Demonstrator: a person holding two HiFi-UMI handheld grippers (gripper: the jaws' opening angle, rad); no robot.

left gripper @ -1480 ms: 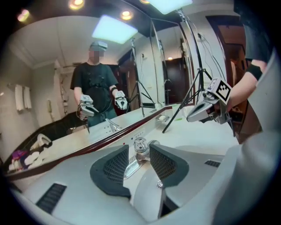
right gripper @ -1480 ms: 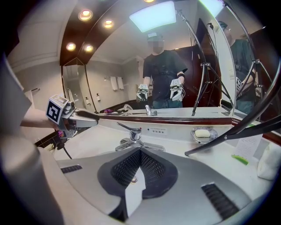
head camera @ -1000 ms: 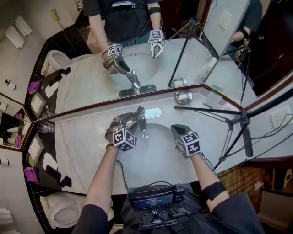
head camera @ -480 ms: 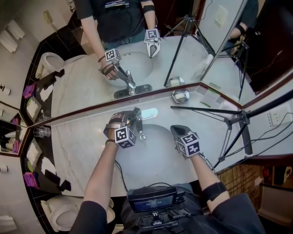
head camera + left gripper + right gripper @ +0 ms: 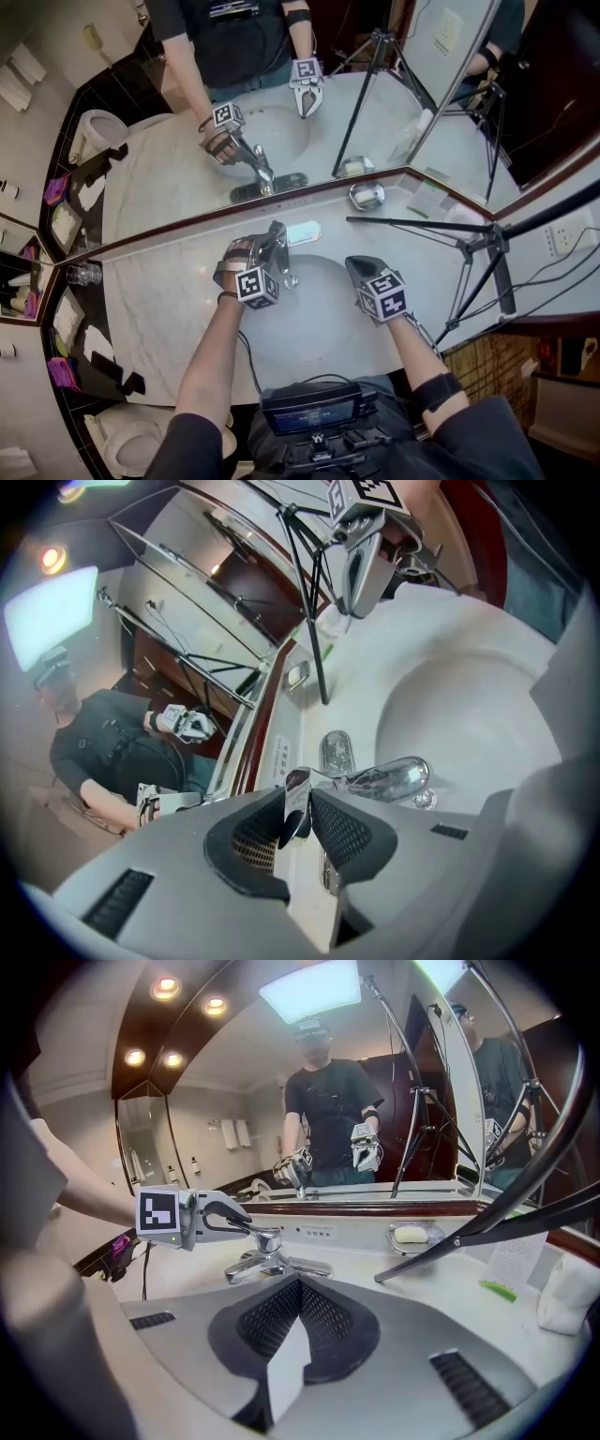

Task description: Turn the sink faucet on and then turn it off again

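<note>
Head view: the left gripper (image 5: 270,242) is on the faucet handle (image 5: 277,231) at the frame centre; the right gripper (image 5: 357,269) hangs over the sink (image 5: 319,323). Left gripper view: its jaws have just been closing and pinch the handle. Right gripper view: jaws together, holding nothing; the soap dish (image 5: 434,1232), right of centre, holds white soap (image 5: 409,1234).
</note>
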